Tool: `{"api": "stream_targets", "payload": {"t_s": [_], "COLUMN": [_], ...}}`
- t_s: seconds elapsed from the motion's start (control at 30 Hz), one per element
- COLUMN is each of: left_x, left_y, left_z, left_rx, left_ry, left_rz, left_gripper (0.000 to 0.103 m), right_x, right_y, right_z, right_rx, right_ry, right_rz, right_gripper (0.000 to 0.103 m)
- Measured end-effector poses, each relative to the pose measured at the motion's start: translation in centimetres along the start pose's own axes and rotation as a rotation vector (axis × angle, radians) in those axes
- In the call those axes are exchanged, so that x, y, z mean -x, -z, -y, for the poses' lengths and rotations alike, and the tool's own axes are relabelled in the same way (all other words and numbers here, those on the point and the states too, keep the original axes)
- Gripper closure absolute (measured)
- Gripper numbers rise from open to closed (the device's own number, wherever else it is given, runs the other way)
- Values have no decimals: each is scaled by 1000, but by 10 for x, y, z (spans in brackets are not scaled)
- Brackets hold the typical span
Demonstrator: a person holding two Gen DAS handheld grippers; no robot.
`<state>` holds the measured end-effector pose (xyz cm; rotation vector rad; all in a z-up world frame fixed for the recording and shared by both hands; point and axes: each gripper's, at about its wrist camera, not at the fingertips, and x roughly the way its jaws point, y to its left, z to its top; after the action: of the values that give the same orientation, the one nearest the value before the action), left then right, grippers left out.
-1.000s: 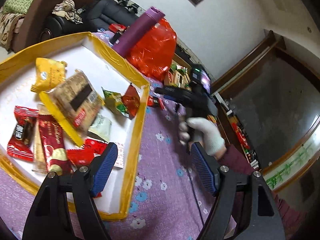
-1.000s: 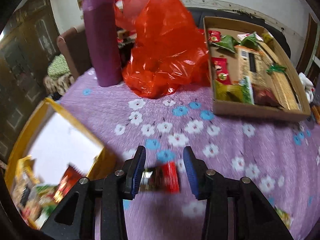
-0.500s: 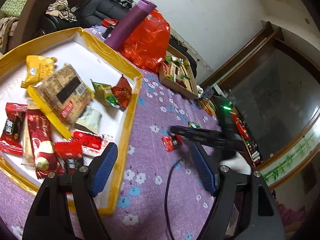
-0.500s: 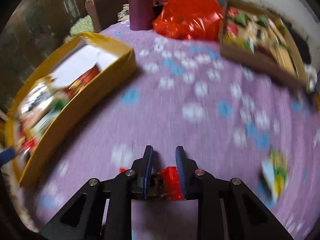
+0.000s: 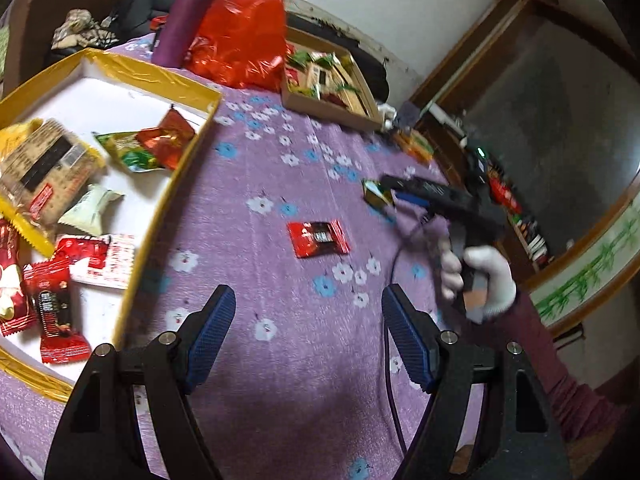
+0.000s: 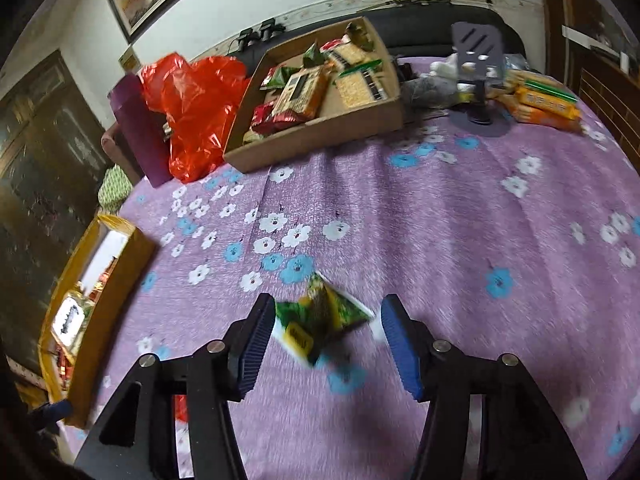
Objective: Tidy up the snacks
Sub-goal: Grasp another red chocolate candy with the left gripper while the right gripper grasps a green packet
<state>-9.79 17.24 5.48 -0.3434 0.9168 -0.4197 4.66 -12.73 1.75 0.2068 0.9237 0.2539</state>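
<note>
Right gripper [image 6: 326, 334] wide open over purple cloth [image 6: 440, 220], green packet [image 6: 320, 320] lying between its fingers, blurred, contact with left finger unclear, clear of right finger. Same gripper [image 5: 394, 194] seen from left wrist view, tips at green packet [image 5: 376, 194], gloved hand [image 5: 480, 276] on the handle. Left gripper [image 5: 308, 334] wide open, holding nothing, above bare cloth. Red candy [image 5: 319, 238] flat on cloth between the two grippers, near yellow box [image 5: 176, 184], outside it. Yellow box holding several snacks: cracker pack [image 5: 40, 172], white packet [image 5: 90, 210], red wrappers [image 5: 52, 308]. Cardboard box [image 6: 320, 140] with more snacks at far side, beside red bag [image 6: 196, 108] and purple cylinder [image 6: 138, 128]. Orange packs [image 6: 544, 104] far right, near a grey stand [image 6: 478, 60]
</note>
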Motion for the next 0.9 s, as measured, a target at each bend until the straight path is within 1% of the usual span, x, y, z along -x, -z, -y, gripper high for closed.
{"api": "stream_targets", "payload": {"t_s": [0.03,0.1,0.17,0.23,0.27,0.3,0.33,0.4,0.47,0.6,0.7,0.8,0.83,0.9], "left_x": [-2,-6,-12,-20,-26,-32,-37,-53,-65,-89,-106,-123,-129,-139], "left_y": [0,0,0,-1,-2,-3,-4,-9,-14,-23,-27,-28,-29,-30], "left_z": [5,14,20,25,28,30,32,33,35,40,52,66,68,70], "left_rx": [-15,-44,-77,-109,-130,-148,-156,-179,-197,-256,-363,-520,-560,-604], "left_ry": [-10,-30,-59,-94,-113,-126,-132,-156,-174,-190,-177,-154,-156,-178], "left_rz": [-7,-18,-28,-40,-48,-60,-68,-92,-105,-121,-123,-111,-112,-134], "left_gripper": [27,27,27,27,27,27,27,27,27,28,28,28,28,28], "right_x": [-6,-17,-25,-30,-28,-28,-26,-19,-12,-2,2,0,-1,-1], "right_y": [0,0,3,9,12,14,16,21,26,28,29,30,31,31], "right_z": [-1,-5,-6,-10,-13,-14,-14,-6,0,8,8,6,5,4], "right_rx": [10,18,19,36,56,60,54,14,-11,-49,-55,-48,-44,-38], "right_ry": [4,0,4,20,38,45,50,11,-8,-58,-74,-80,-80,-83], "right_rz": [-9,-25,-33,-44,-34,-34,-30,-18,3,14,24,19,17,15], "right_gripper": [42,36,36,38,48,63,65,67,67,67,67,67,67,67]}}
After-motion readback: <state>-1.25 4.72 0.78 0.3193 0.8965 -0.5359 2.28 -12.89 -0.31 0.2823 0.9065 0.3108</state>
